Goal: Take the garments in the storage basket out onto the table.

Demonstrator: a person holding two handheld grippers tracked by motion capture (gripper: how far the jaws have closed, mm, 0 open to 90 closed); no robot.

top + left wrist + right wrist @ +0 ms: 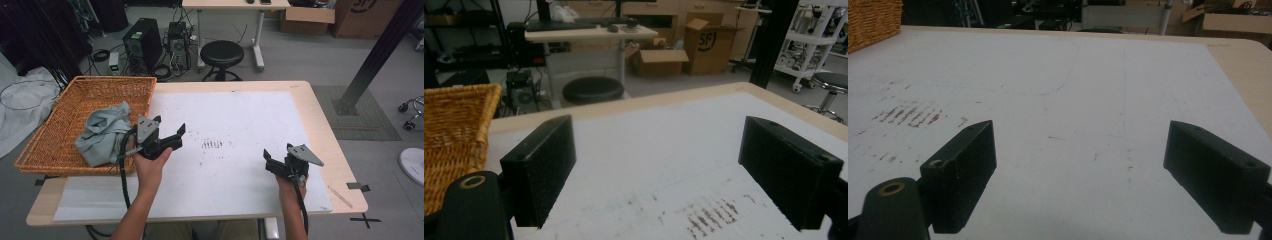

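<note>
Grey floor, black round stool, second desk, cardboard boxes, computer tower

A lab or workshop — computer towers on the floor, cardboard boxes, stools.

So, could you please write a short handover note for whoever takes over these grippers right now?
Left hand-held gripper: jaws open, holding nothing, raised over the white mat just right of the basket.
Right hand-held gripper: jaws open, holding nothing, over the mat's right front part.
Grey-green cloth: crumpled in the wicker basket at the table's left edge, partly draped over the basket's near right rim.
Done: the cloth is in the basket; no item lies on the mat, which bears only dark smudges.
Left: probably only tucking in the overhanging cloth.
</note>
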